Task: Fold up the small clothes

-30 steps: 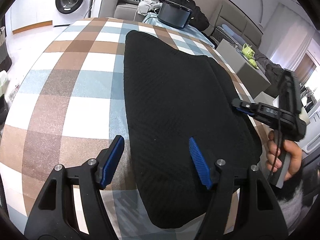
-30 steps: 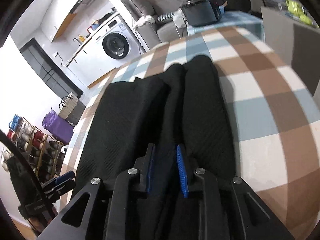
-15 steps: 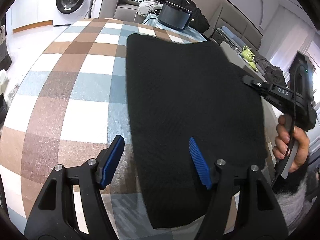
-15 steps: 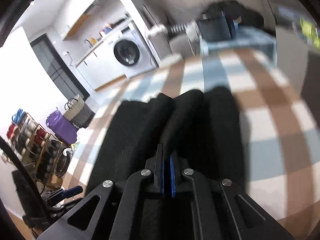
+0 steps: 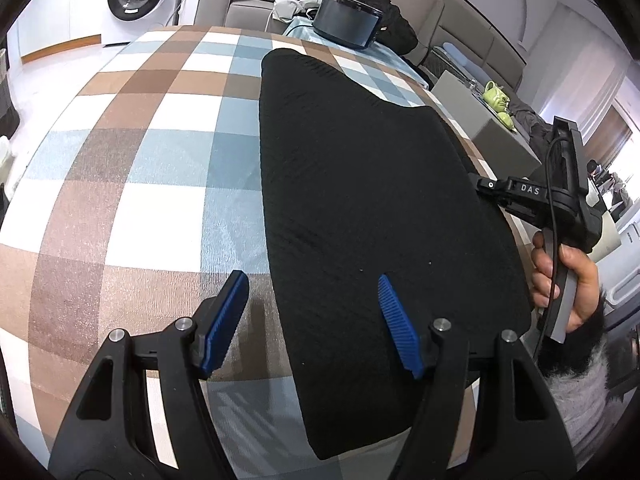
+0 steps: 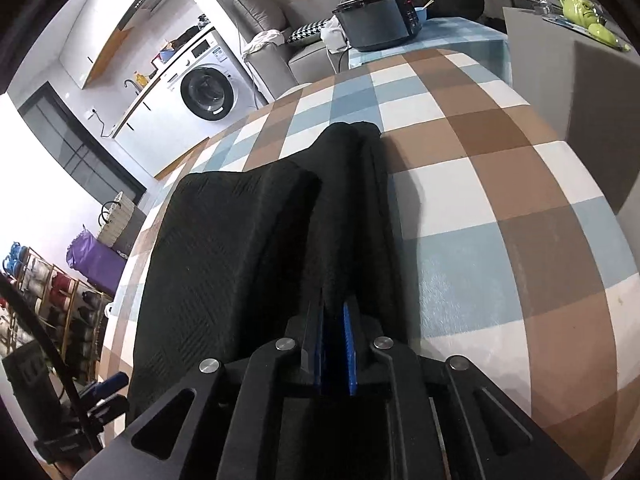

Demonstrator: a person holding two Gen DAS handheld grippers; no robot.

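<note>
Left wrist view: I see my left gripper [image 5: 314, 312] hanging over the near edge of the black garment [image 5: 372, 184], its blue pads spread wide with nothing clamped; one pad is over cloth, the other over the checked tablecloth [image 5: 132, 168]. The garment lies flat on that cloth, its near end cut off behind the gripper's frame. At the right edge a hand [image 5: 568, 280] holds my right gripper [image 6: 334, 320], whose tips are hidden against the garment; white letters "DAS" are readable on its body. Right wrist view: the right jaws are opening slightly, yet the pads pinch a raised fold of the garment. Beyond the table stands a dark lidded pot [image 6: 376, 20], contents hidden. A washing machine [image 6: 208, 92] bears a label too small to read.
</note>
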